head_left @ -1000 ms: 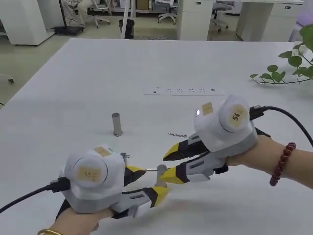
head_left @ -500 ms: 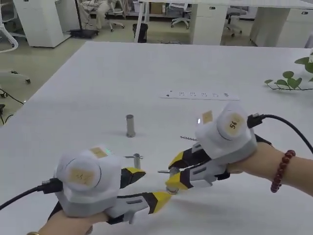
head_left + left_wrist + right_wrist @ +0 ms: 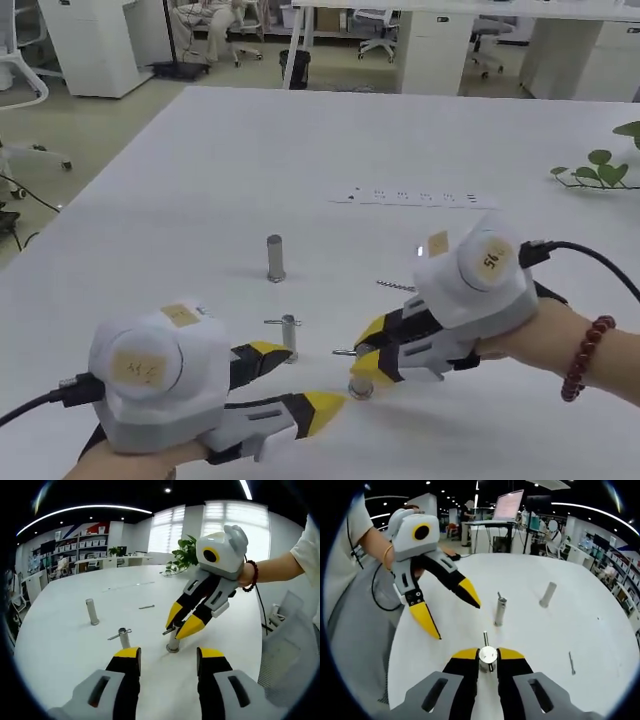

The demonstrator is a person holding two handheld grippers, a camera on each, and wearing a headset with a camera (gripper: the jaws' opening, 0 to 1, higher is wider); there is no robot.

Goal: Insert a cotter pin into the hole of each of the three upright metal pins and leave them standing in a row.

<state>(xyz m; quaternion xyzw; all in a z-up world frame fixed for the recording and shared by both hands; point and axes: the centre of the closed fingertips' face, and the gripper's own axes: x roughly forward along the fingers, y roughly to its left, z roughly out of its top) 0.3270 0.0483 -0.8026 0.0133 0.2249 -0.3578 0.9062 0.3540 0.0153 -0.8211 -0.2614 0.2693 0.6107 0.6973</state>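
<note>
Three upright metal pins stand on the white table. The far pin (image 3: 276, 257) is bare. A cotter pin sits through the top of the middle pin (image 3: 289, 335). My right gripper (image 3: 365, 355) is shut on the top of the near pin (image 3: 360, 386), and a cotter pin (image 3: 343, 352) pokes out of it to the left. In the right gripper view the jaws (image 3: 488, 655) clasp that pin's round top (image 3: 488, 656). My left gripper (image 3: 295, 378) hangs open just left of the near pin (image 3: 173, 642), holding nothing. One loose cotter pin (image 3: 395, 286) lies behind the right gripper.
A white power strip (image 3: 415, 196) lies farther back on the table (image 3: 200, 180). Green plant sprigs (image 3: 600, 170) reach in at the right edge. Office desks and chairs stand beyond the table's far edge.
My left gripper, which straddled the near pin, has drawn back toward me and stands wide open. The right gripper has closed in on the near pin's top. The head camera shifted.
</note>
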